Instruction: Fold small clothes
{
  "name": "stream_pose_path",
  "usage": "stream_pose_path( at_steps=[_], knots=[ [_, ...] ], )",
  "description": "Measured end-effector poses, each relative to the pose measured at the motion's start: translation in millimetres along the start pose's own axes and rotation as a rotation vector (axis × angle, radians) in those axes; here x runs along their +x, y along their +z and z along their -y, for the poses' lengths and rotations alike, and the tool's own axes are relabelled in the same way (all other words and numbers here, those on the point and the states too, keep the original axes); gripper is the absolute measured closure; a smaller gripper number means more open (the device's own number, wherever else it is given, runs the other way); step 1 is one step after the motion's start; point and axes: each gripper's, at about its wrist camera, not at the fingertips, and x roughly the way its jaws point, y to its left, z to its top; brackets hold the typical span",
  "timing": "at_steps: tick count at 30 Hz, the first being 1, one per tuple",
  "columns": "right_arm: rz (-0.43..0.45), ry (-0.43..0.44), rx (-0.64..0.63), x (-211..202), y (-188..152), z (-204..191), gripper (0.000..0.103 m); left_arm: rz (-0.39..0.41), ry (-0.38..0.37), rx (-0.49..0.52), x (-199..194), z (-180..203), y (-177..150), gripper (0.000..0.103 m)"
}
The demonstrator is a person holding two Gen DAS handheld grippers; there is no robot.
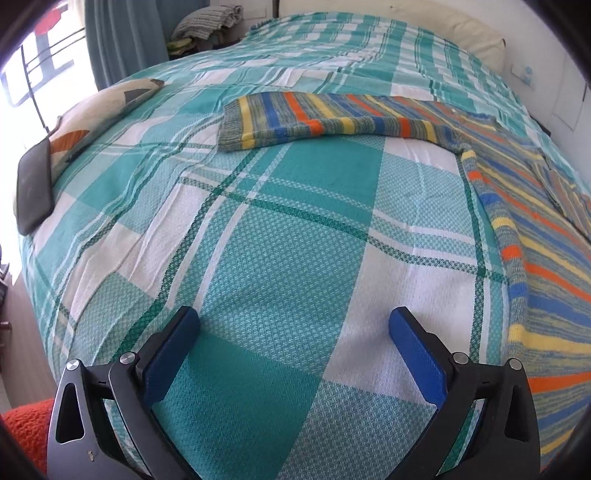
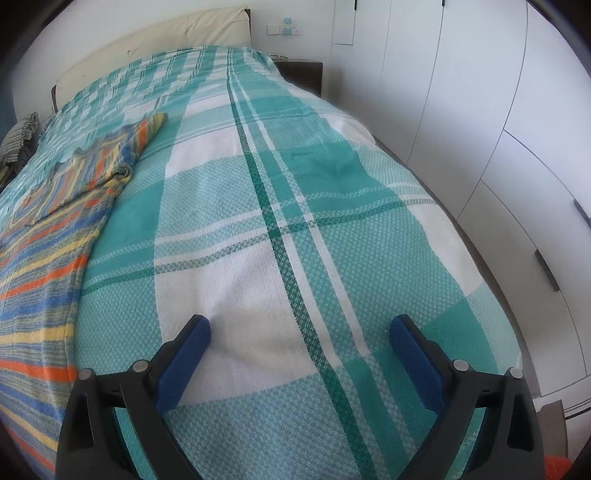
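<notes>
1. Left wrist view: left tool (image 1: pixel 294 325) spread wide over the bed (image 1: pixel 280 229), gripping nothing. Striped sweater (image 1: pixel 524 229) lies flat to its right, one sleeve (image 1: pixel 314 122) stretched across ahead.
2. Right wrist view: right tool (image 2: pixel 300 330) wide open, empty too; sweater (image 2: pixel 48 236) off to its left.

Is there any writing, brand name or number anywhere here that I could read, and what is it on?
No readable text in either view.
Striped knitted sweater: no label shows.
Teal and white checked bedspread: woven pattern only.
Dark flat phone-like slab on the patterned pillow: blank face.
Small blue stickers on the white wall switches: too small and blurred to read.
Red shape outside the window: possibly a sign, overexposed, unreadable.
</notes>
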Motion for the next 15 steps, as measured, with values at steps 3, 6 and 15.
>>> stream_pose_path(
  at_steps=[3, 6, 15],
  knots=[
    [-0.004, 0.010, 0.004, 1.4, -3.1, 0.4, 0.001, 0.001, 0.003, 0.001, 0.0, 0.3, -0.1, 0.000],
    [-0.005, 0.009, 0.003, 2.9, -4.4, -1.3, 0.000, 0.004, 0.013, 0.009, 0.7, 1.0, -0.3, 0.001],
    [0.002, 0.001, -0.001, 4.8, -5.2, -2.9, 0.000, 0.008, 0.020, 0.014, 0.6, 1.2, -1.4, 0.001]
  ],
)
